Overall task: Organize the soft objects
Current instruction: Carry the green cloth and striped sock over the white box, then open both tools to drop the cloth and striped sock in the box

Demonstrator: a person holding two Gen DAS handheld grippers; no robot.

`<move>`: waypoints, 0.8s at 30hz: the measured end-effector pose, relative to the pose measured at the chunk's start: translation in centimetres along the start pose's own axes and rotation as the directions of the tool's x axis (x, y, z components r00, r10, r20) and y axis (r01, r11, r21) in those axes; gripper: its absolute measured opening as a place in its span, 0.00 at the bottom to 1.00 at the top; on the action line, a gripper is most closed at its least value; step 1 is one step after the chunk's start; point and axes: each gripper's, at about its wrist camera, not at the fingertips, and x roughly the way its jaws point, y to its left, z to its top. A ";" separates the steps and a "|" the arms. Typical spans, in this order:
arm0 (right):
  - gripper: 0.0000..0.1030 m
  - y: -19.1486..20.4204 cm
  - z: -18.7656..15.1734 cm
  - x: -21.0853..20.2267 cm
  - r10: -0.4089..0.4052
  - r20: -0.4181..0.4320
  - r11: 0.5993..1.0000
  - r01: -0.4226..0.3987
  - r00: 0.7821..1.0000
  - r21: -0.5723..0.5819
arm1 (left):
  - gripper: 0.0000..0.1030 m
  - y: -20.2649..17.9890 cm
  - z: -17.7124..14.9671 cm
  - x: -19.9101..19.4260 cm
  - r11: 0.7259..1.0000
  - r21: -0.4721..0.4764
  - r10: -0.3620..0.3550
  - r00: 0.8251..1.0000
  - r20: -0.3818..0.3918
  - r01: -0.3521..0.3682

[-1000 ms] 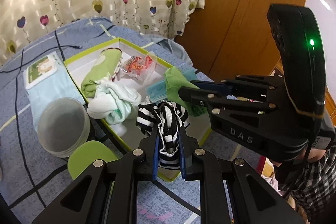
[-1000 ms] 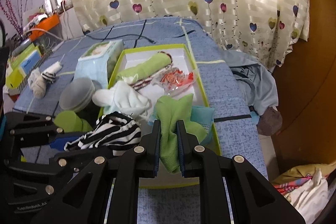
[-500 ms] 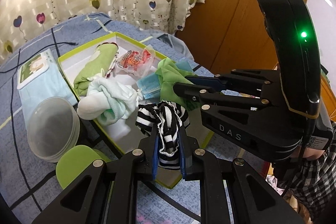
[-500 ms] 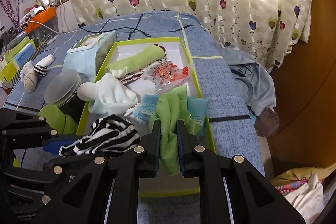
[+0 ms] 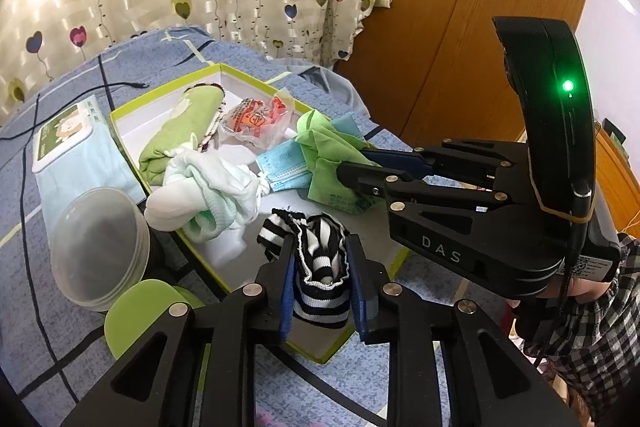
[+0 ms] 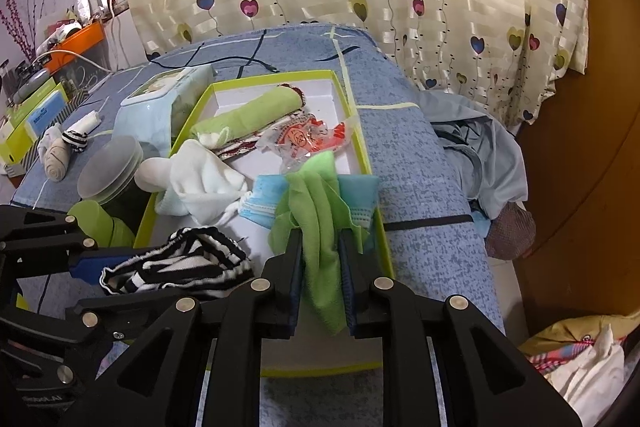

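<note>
A black-and-white striped sock [image 5: 320, 267] hangs between the pads of my left gripper [image 5: 320, 251] over the near end of the green-rimmed white box [image 5: 168, 99]. The jaws are opening, but the sock still fills the gap and touches both pads. In the right wrist view that sock [image 6: 180, 267] sticks out of the left gripper [image 6: 86, 265] at lower left. My right gripper [image 6: 320, 239] holds a bright green cloth [image 6: 316, 203] over the box's right rim [image 6: 372, 187]. Its jaws are opening too, with the cloth still pinched between them. From the left wrist view, the right gripper [image 5: 356, 163] reaches in from the right.
In the box lie a rolled green towel [image 5: 180, 131], a white-mint sock bundle [image 5: 208, 187], a snack packet [image 5: 256, 119] and blue face masks [image 5: 280, 167]. A wipes pack [image 5: 68, 135], clear lids [image 5: 96, 251] and a green lid [image 5: 144, 311] sit left of it. Rolled socks [image 6: 60, 147] lie far left.
Both pairs of jaws have parted slightly around their cloth. The striped sock now looks wider between the left pads. Neither hand has shifted much.
</note>
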 end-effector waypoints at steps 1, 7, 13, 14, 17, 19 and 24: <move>0.18 0.0 -0.1 0.0 -0.001 -0.002 1.000 0.001 1.000 0.000 | 0.22 0.0 0.0 0.0 1.000 -0.001 0.001 1.000 -0.001 -0.001; 0.20 -0.2 -0.4 -0.3 -0.007 -0.006 1.000 0.007 1.000 0.004 | 0.30 -0.2 0.0 -0.2 1.000 -0.004 0.000 1.000 0.001 0.000; 0.38 -0.4 -0.8 -0.8 -0.011 -0.002 1.000 0.011 1.000 0.020 | 0.36 -0.3 -0.1 -0.6 1.000 -0.003 0.004 1.000 0.010 -0.004; 0.39 -0.5 -0.8 -0.9 -0.011 0.000 1.000 0.011 1.000 0.021 | 0.37 -0.3 -0.1 -0.7 1.000 -0.004 0.003 1.000 0.012 -0.003; 0.39 -0.6 -1.0 -1.3 -0.012 0.003 1.000 0.012 1.000 0.025 | 0.39 -0.4 -0.1 -1.1 1.000 0.000 0.004 1.000 0.018 -0.004; 0.39 -0.6 -1.1 -1.5 -0.013 0.007 1.000 0.013 1.000 0.028 | 0.41 -0.5 -0.2 -1.3 1.000 0.004 0.003 1.000 0.022 -0.003; 0.43 -0.5 -1.3 -2.3 -0.012 0.020 0.999 0.011 1.000 0.036 | 0.43 -0.5 -0.6 -2.3 1.000 -0.002 0.009 0.999 0.037 -0.009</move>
